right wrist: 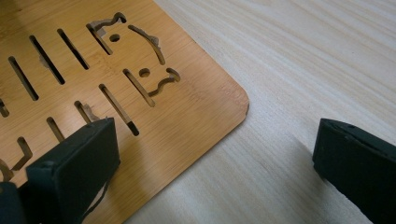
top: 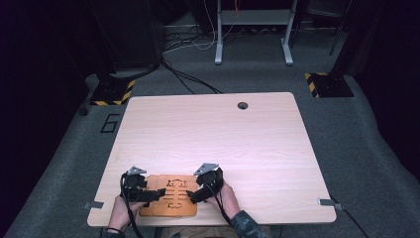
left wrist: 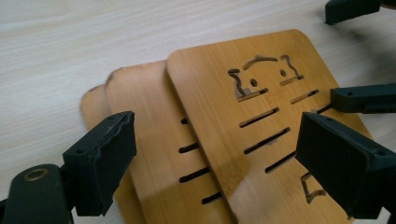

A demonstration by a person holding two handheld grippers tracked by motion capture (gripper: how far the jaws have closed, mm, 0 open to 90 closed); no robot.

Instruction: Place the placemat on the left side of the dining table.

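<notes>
Three stacked bamboo boards (left wrist: 154, 140) show between the wide left gripper (left wrist: 210, 158); overhead, one.

Wooden table (top: 213, 134), stacked bamboo boards (top: 168, 198)
</notes>
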